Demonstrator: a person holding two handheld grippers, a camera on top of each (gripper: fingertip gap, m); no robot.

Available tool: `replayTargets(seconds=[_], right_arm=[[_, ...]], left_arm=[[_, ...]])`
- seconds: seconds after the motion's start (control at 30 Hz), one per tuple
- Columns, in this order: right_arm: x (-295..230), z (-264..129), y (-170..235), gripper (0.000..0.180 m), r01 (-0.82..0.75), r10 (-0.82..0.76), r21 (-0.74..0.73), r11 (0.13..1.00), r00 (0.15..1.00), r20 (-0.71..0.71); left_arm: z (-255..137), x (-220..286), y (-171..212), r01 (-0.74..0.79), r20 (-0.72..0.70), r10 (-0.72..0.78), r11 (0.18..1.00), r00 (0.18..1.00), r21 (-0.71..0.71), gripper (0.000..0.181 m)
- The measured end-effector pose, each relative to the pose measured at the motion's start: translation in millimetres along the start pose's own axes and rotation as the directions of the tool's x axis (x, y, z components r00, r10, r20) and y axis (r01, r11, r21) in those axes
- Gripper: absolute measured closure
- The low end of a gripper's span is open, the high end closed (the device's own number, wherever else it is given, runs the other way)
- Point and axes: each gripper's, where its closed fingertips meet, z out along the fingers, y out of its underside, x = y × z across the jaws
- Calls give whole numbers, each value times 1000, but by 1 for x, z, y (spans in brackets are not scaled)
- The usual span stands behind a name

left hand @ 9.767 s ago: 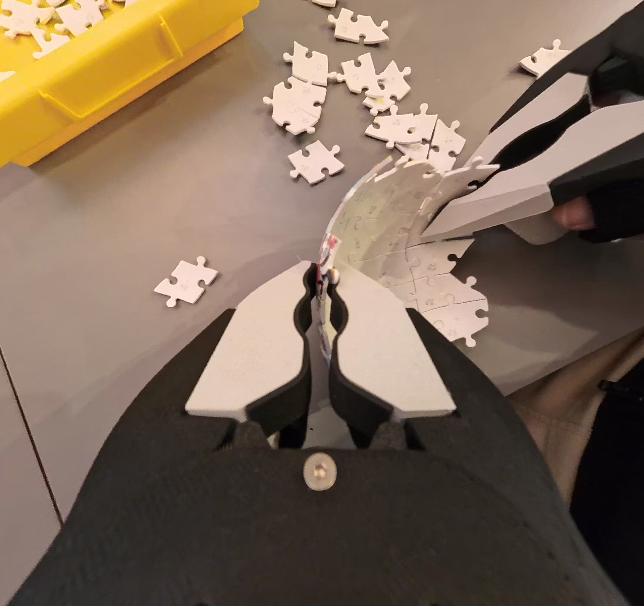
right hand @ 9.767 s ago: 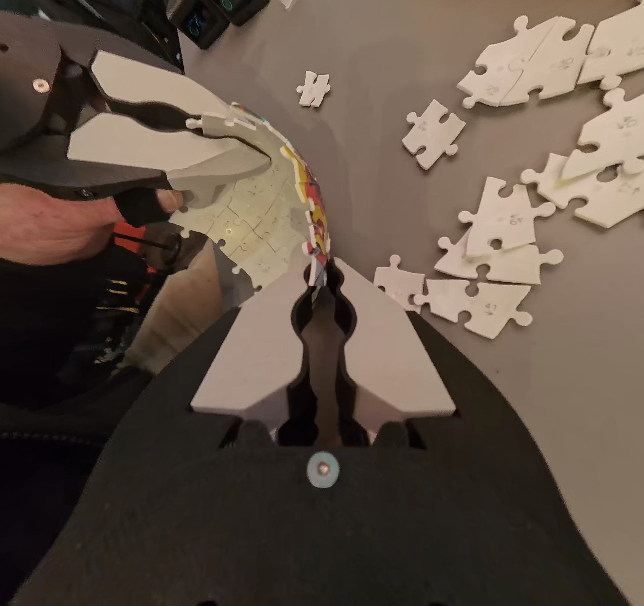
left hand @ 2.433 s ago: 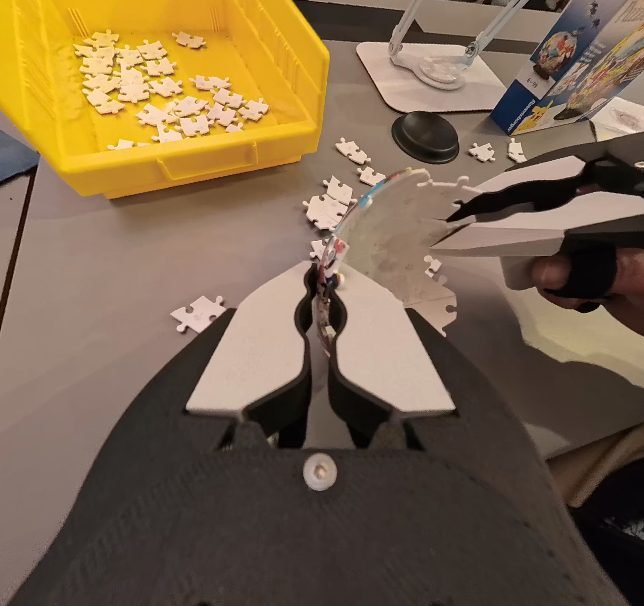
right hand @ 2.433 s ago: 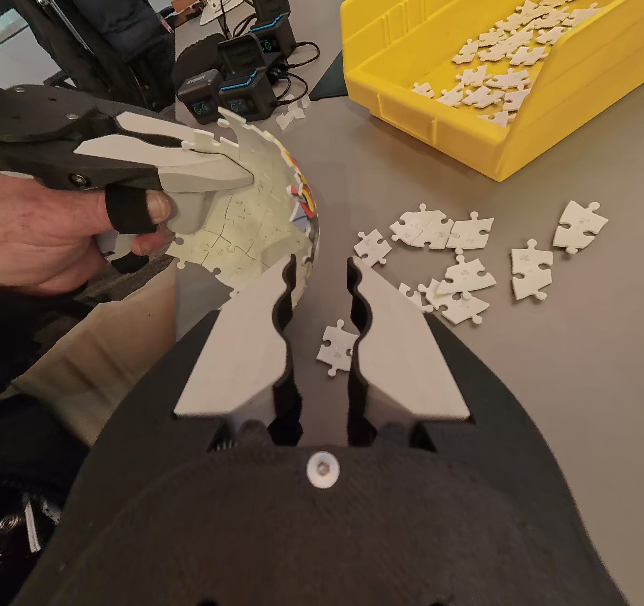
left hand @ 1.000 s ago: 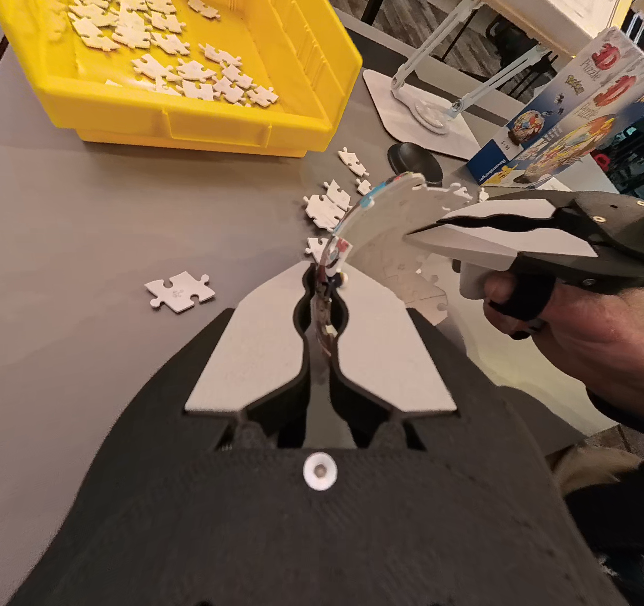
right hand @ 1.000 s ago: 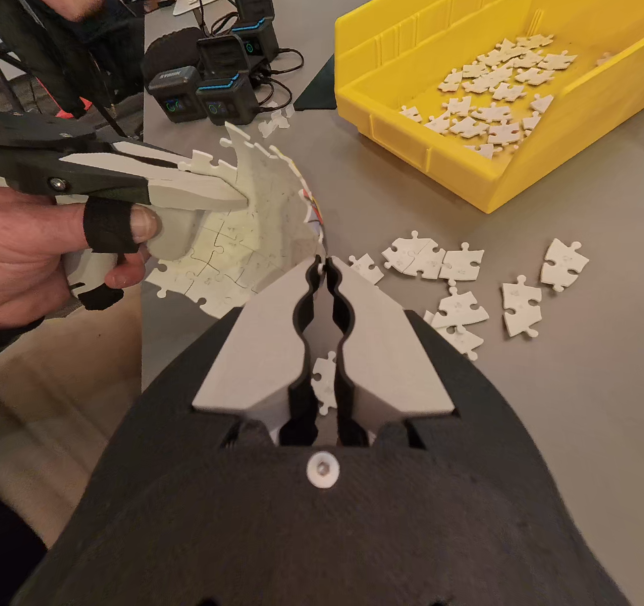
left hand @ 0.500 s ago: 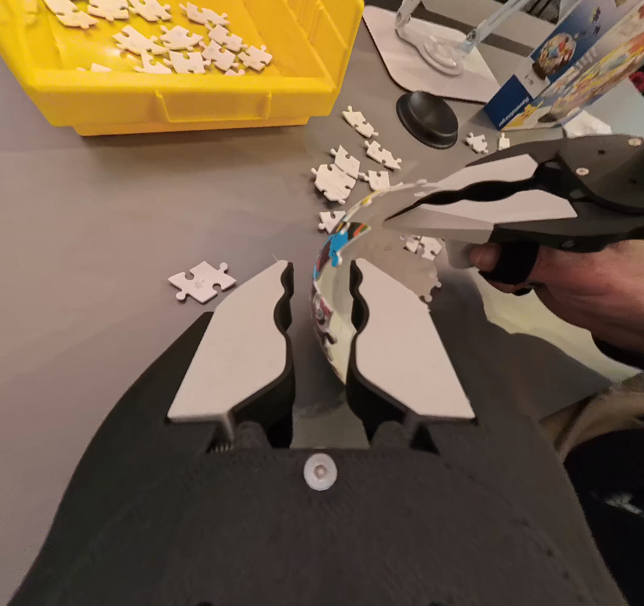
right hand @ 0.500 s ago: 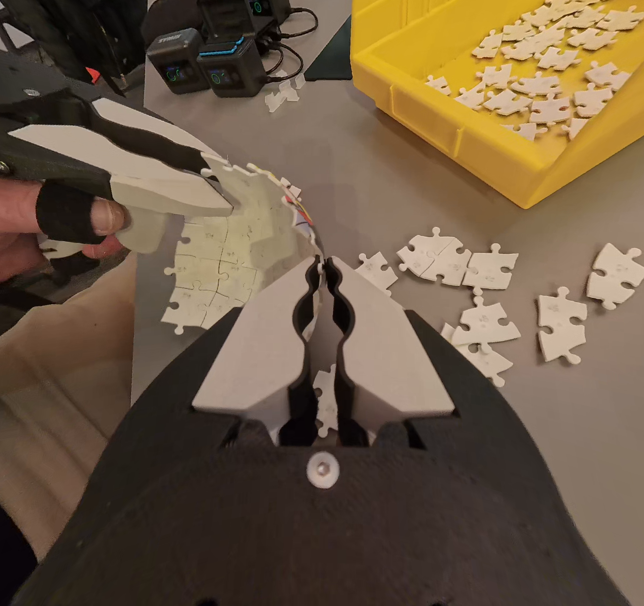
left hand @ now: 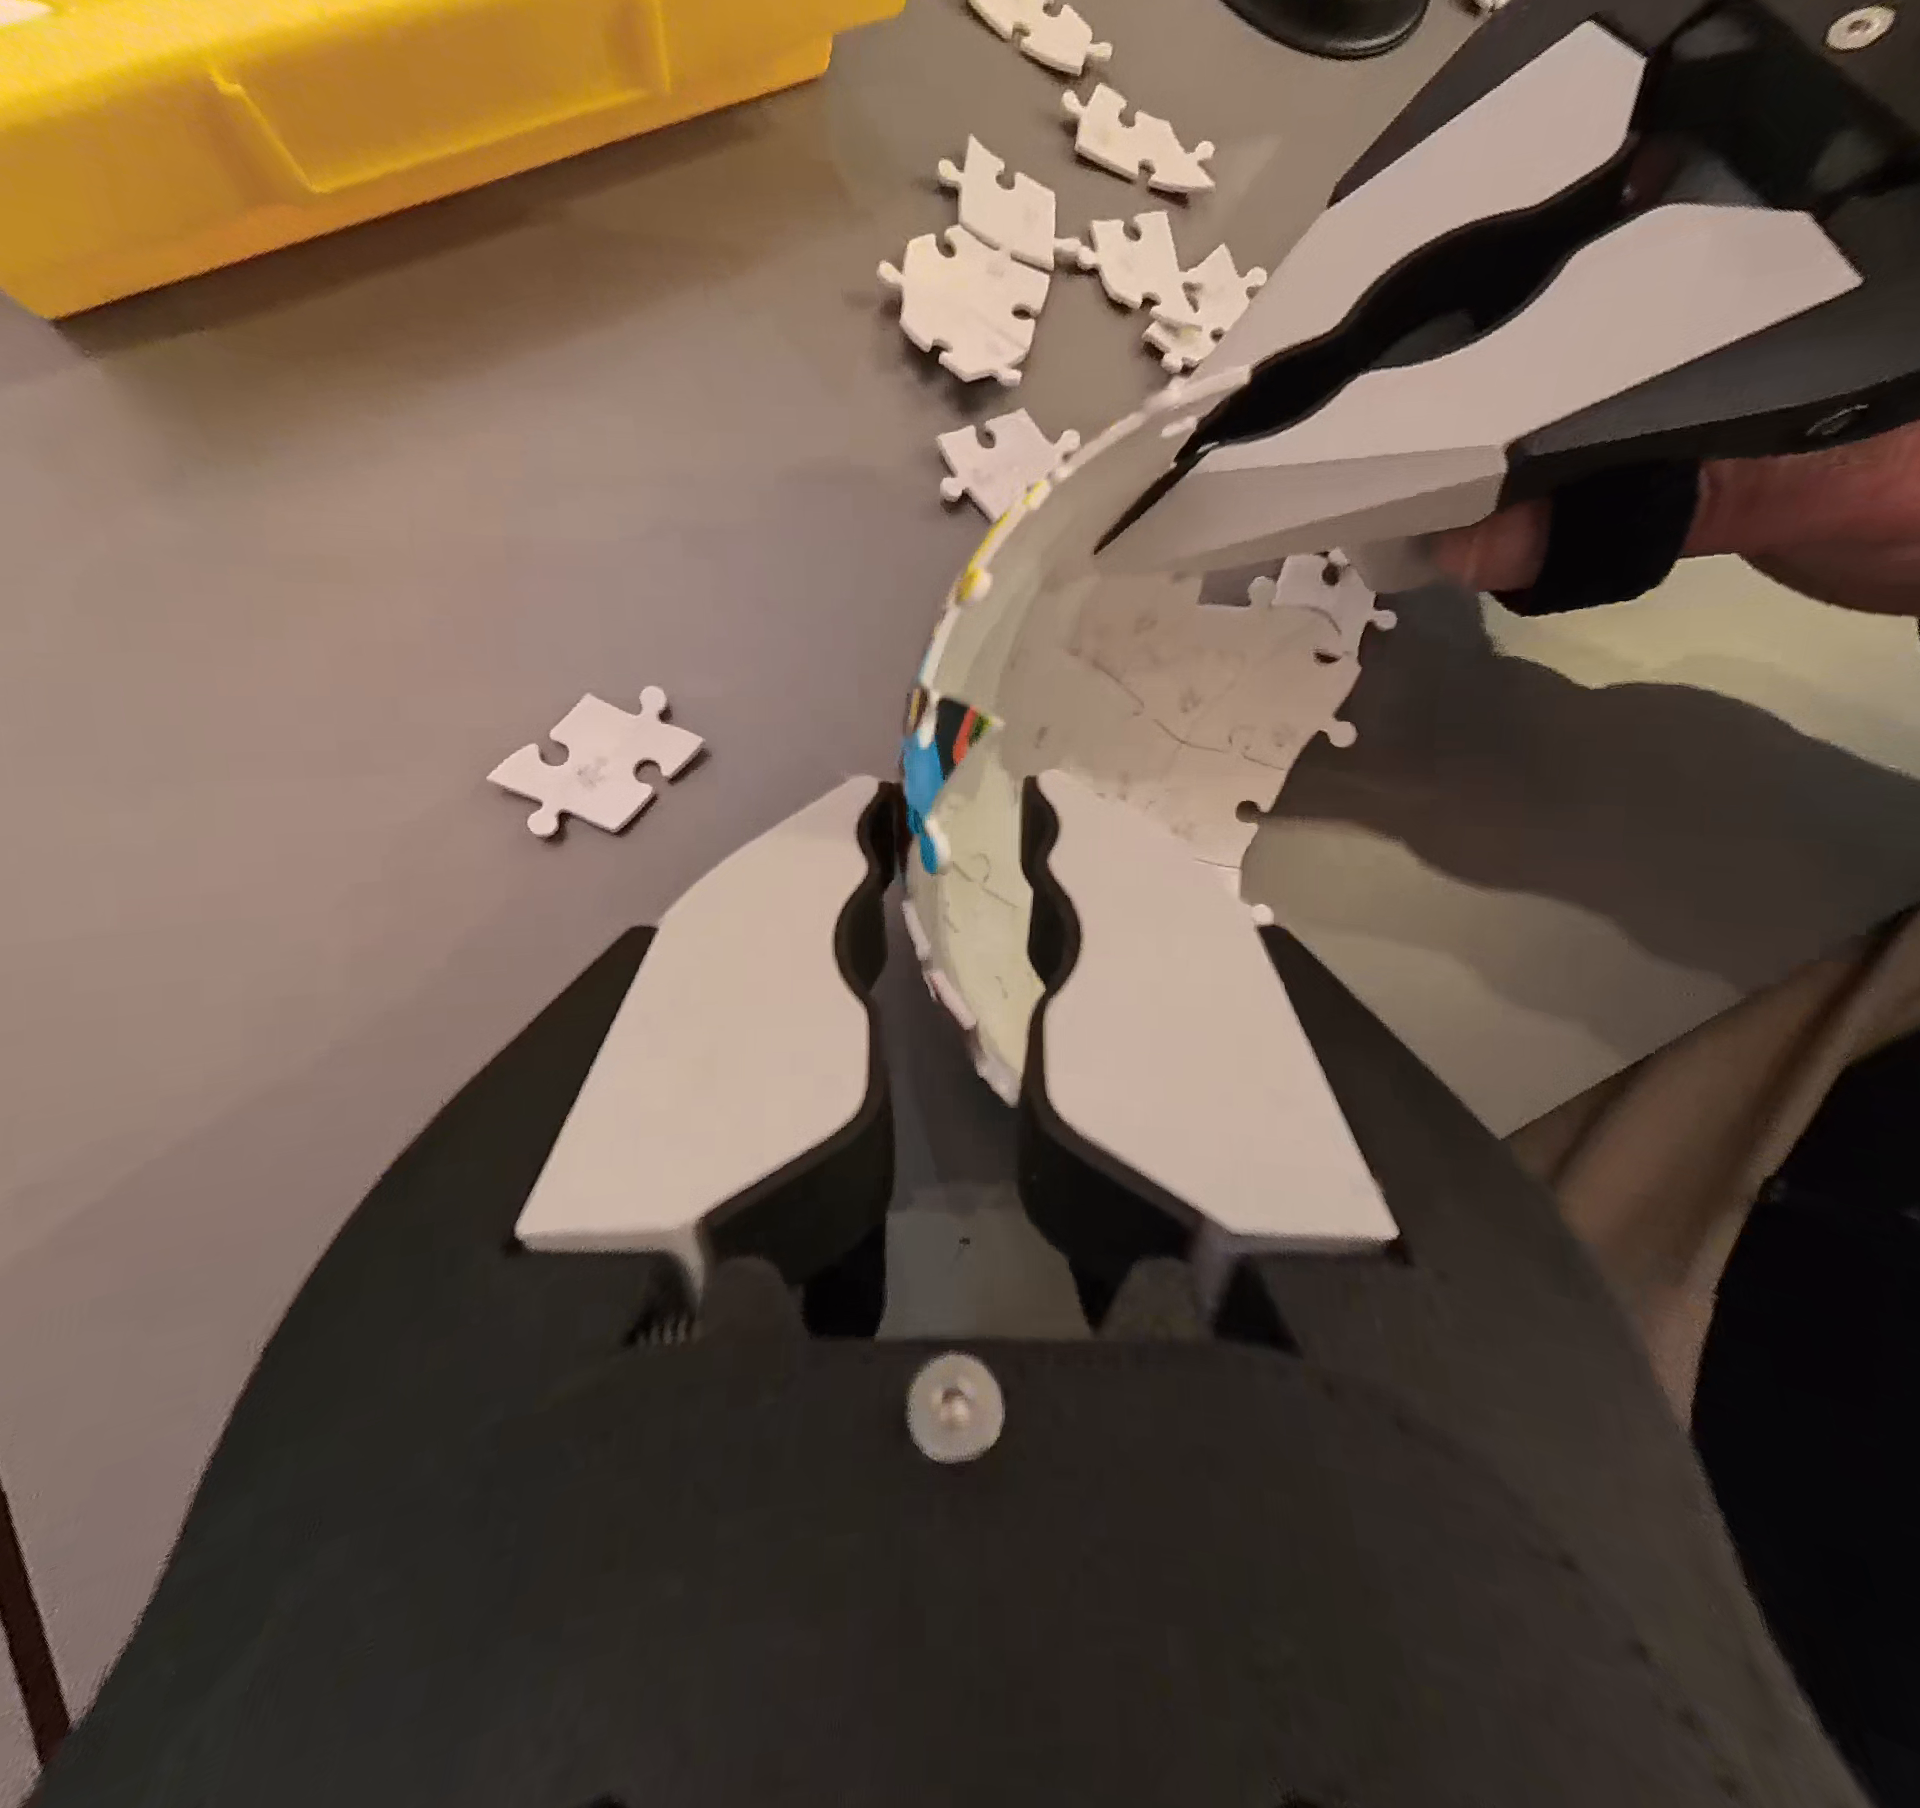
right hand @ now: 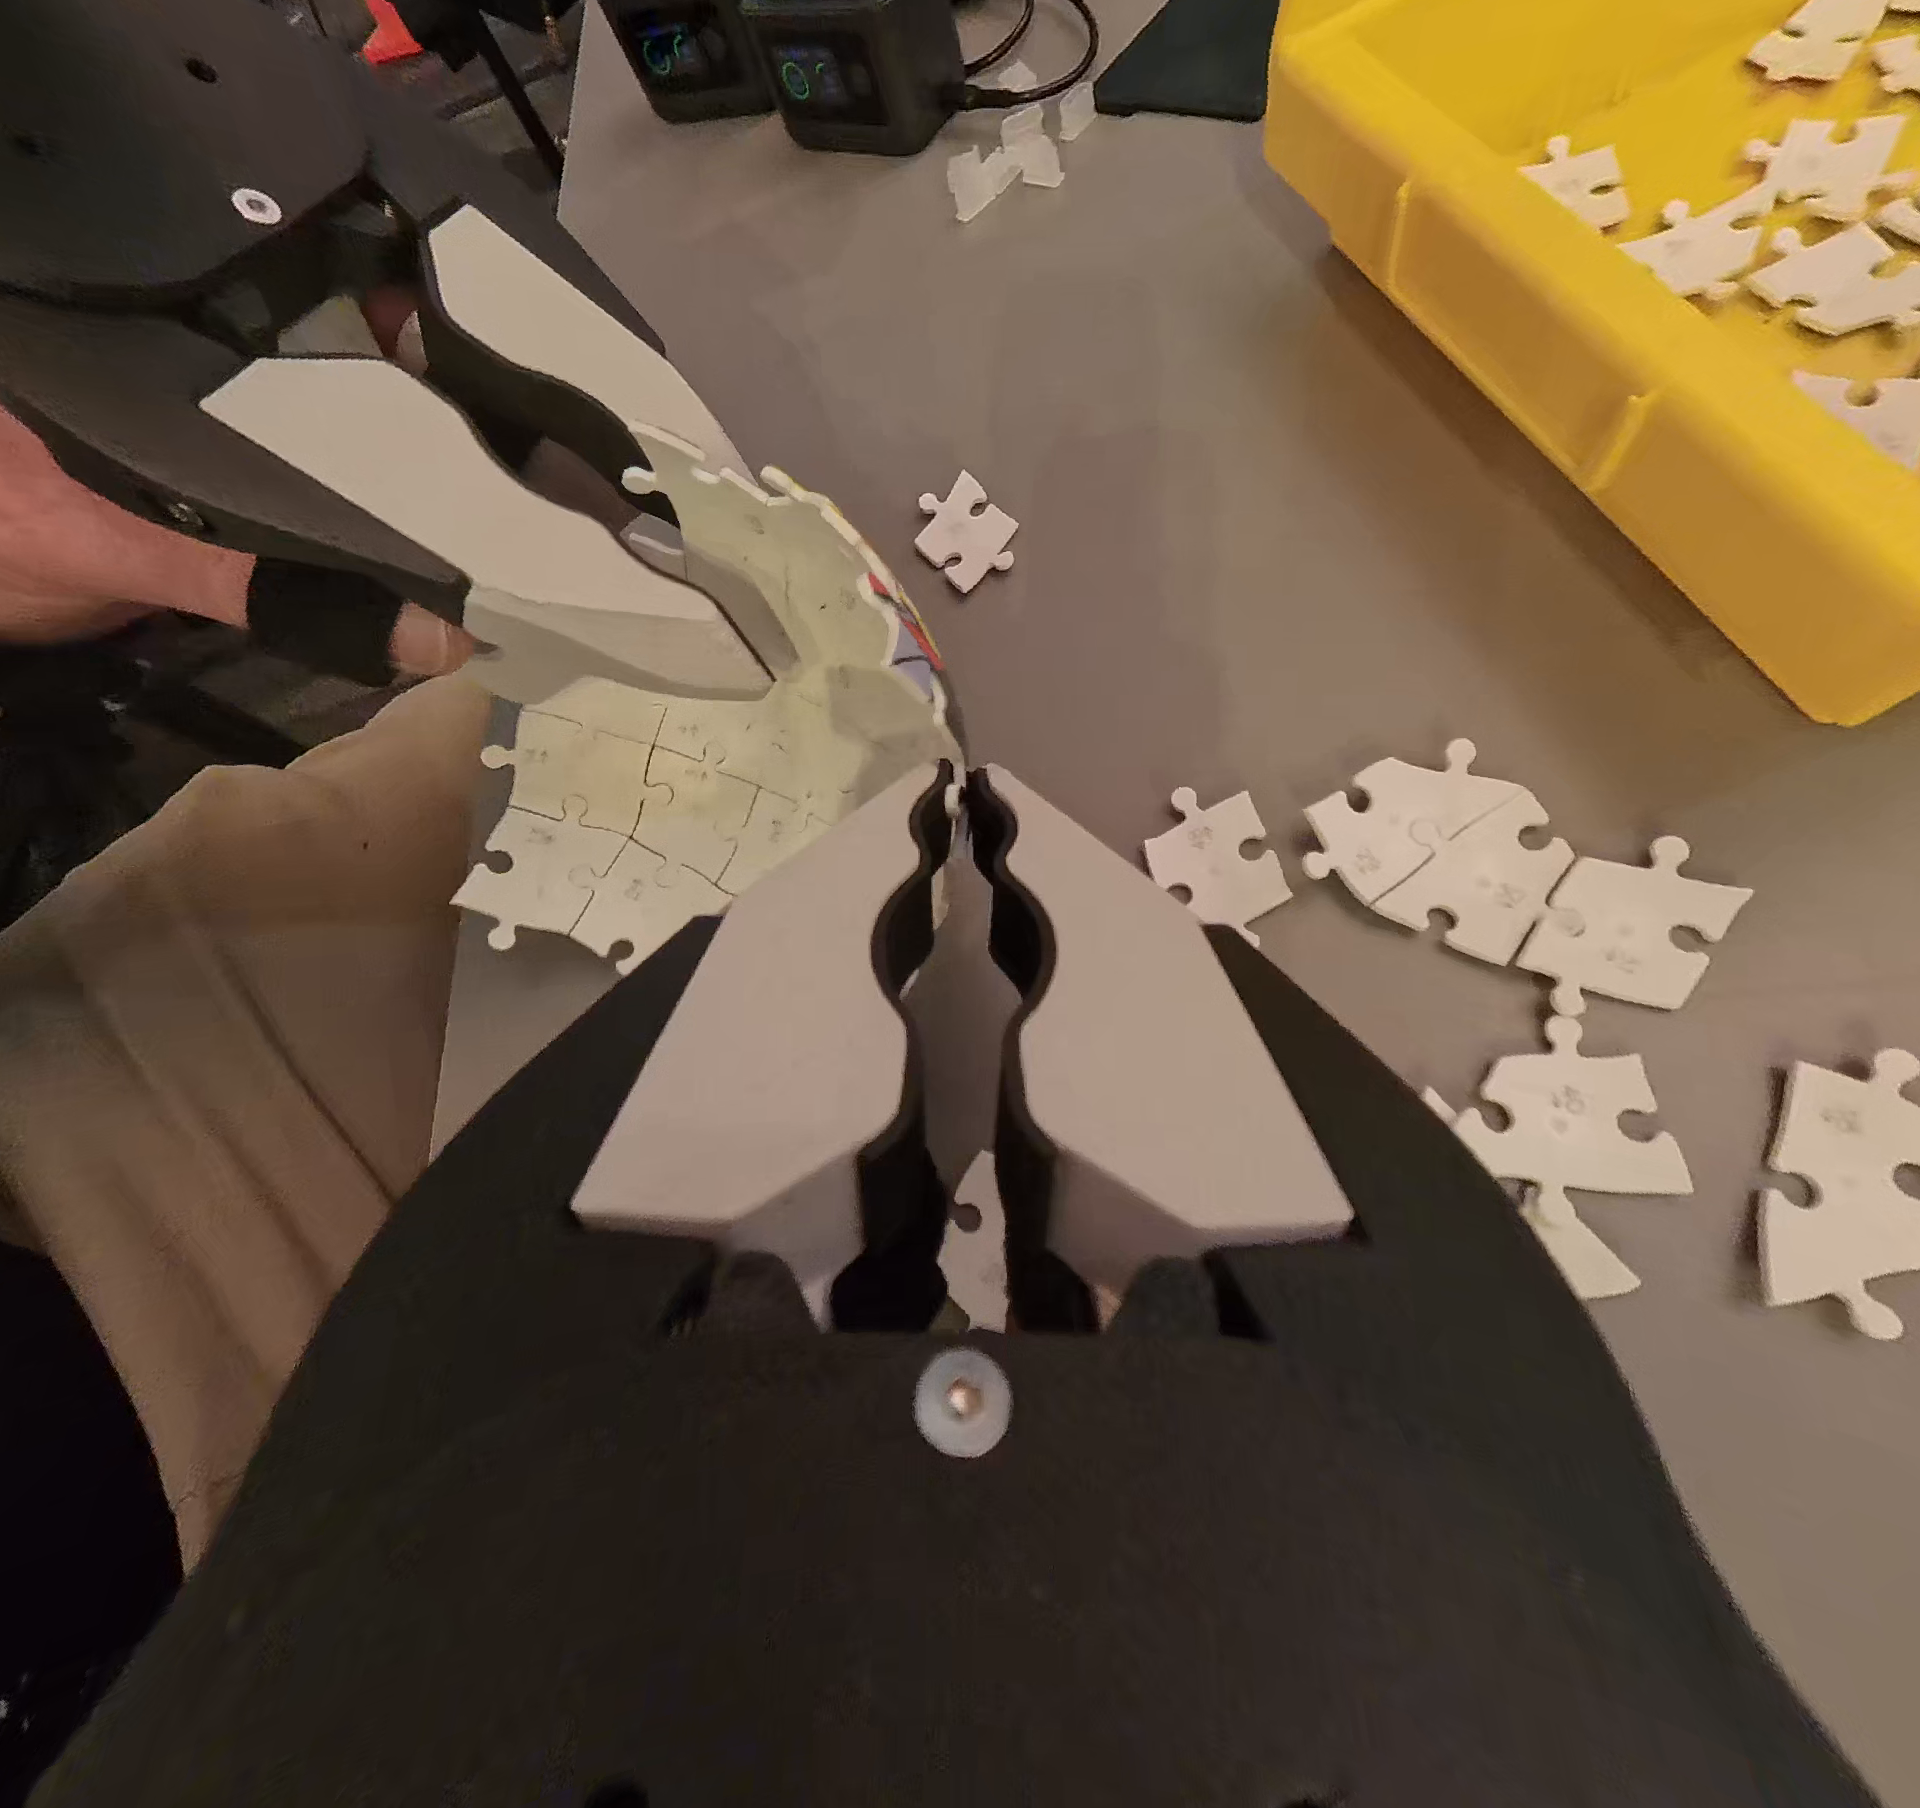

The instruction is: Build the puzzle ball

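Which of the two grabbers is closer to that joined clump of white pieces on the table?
Right. The right gripper, shut on the rim of the half-built ball, has the joined clump lying near its fingertips. The left gripper, open astride the rim, is farther, across the ball.

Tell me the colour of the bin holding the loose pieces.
Yellow; the bin shows best in the right wrist view.

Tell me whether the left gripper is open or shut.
Open: the left gripper has a clear gap between its fingers, straddling the puzzle shell's edge.
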Motion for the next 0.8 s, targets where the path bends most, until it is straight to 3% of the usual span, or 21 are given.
replayTargets(seconds=[0.1, 0.33, 0.53, 0.8], right_arm=[[0, 0, -2, 178, 4, -4, 1, 1000, 1000, 3], [2, -11, 1, 156, -11, 11, 0, 1000, 1000, 6], [5, -24, 2, 154, -69, 68, 3, 998, 997, 23], [4, 1, 7, 161, -75, 74, -14, 997, 996, -40]], left_arm=[[-1, -4, 0, 31, 4, -31, 999, 1000, 14, 166], [-1, -10, 1, 71, 31, -72, 997, 997, 44, 175], [-1, -17, -1, 113, 59, -118, 990, 991, 79, 175], [-6, -14, -12, 111, 96, -126, 983, 987, 144, 176]])
